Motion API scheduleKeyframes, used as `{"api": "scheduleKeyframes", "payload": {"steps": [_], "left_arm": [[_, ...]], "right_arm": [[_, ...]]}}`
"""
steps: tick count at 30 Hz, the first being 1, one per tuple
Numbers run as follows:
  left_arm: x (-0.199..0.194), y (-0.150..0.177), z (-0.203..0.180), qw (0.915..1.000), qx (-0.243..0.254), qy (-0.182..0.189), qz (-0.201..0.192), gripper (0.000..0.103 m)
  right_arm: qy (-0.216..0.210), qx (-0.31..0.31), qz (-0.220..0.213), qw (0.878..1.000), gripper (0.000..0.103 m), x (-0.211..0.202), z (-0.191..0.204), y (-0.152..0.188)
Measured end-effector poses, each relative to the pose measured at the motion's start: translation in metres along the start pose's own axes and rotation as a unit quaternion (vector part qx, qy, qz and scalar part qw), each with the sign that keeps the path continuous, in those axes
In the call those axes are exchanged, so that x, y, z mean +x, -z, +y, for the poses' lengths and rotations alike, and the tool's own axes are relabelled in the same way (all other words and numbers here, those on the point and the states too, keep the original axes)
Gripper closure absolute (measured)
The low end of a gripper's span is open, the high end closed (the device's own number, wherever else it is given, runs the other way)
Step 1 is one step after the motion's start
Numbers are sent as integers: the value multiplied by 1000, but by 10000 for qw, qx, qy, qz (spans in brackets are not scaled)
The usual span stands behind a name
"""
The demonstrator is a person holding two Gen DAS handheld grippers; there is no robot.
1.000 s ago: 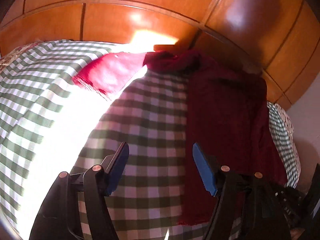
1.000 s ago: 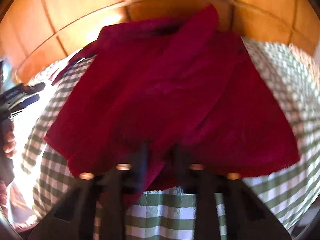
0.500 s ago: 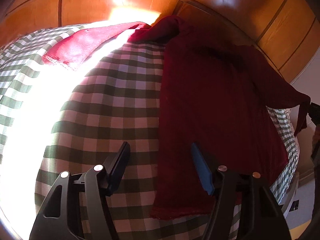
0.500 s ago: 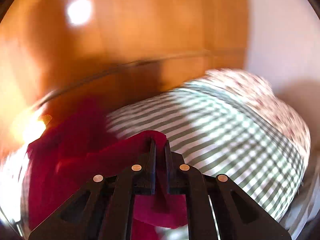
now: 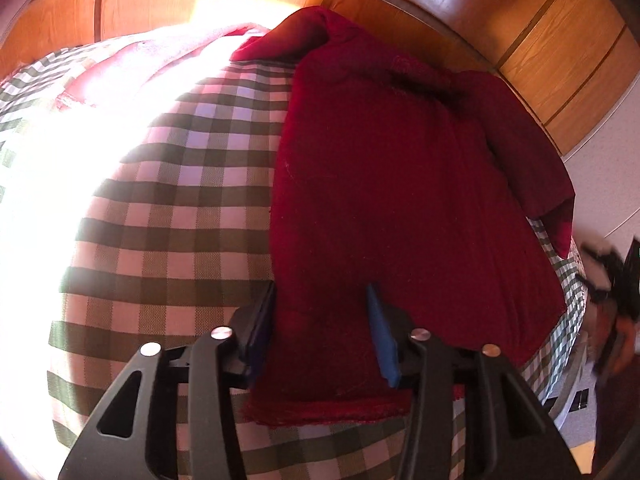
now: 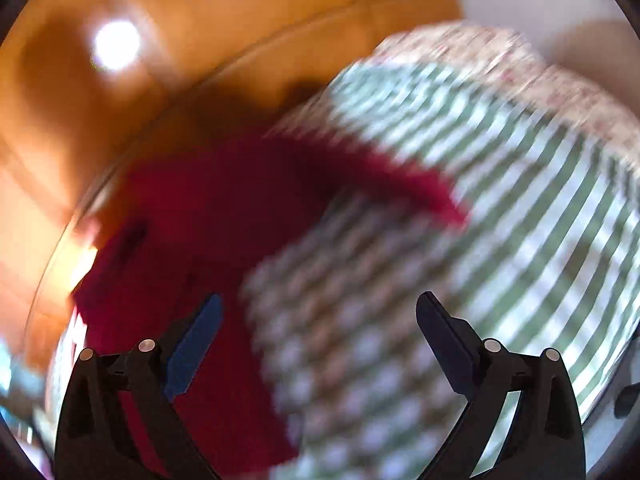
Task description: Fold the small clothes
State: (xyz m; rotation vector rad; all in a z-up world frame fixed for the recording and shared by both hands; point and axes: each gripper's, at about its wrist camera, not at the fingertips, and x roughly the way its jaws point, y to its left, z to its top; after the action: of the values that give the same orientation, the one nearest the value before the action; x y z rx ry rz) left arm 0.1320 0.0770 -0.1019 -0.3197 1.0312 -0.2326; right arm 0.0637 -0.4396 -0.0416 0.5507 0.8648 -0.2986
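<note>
A dark red garment (image 5: 400, 184) lies spread on the green-and-white checked cover (image 5: 180, 208). One sleeve is folded across its right side. My left gripper (image 5: 320, 328) is open, its blue-padded fingers either side of the garment's near left corner, close above the hem. In the blurred right wrist view the garment (image 6: 208, 224) lies at the left. My right gripper (image 6: 320, 344) is wide open and empty over the checked cover (image 6: 500, 200), clear of the cloth.
A polished wooden headboard (image 5: 460, 4) runs along the far edge of the bed. Bright sunlight washes out the cover at the left (image 5: 52, 168). A floral pillow (image 6: 520, 64) lies at the far right. The right gripper and hand show at the edge (image 5: 612, 292).
My right gripper has let go of the red sleeve and opened wide, moving away. My left gripper has moved right and forward onto the garment's near corner, fingers narrower than before.
</note>
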Motion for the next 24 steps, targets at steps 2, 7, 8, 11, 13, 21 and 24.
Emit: {"api": "scheduleKeyframes", "payload": {"steps": [2,7,8,11,13,21,24], "left_arm": [[-1,1,2,9999,-107,51,27,85],[-13,2,7,9996,-252,86,-33,92],[-18,4,8,9996,-247,77,-73,93],[-36,9,11,9993,-265,135,-207,94],[-48,14,13,9992,-238,198,-251,94],[-98,75,23,9986,-236,457,-133,94],[-105,106,26,9983,-317,483,68,94]], "right_arm": [[-146,-281,361,9988,23,9,13,32],[-87,-916,786,9927,78,33,50,69],[-147,-1071,835,9906,85,33,59,71],[-111,-1411,741,9872,95,19,76,71],[-227,-1528,548,9865,95,-3,80,67],[-370,-1814,536,9812,95,-70,53,96],[-204,-1780,939,9793,95,-62,38,127]]}}
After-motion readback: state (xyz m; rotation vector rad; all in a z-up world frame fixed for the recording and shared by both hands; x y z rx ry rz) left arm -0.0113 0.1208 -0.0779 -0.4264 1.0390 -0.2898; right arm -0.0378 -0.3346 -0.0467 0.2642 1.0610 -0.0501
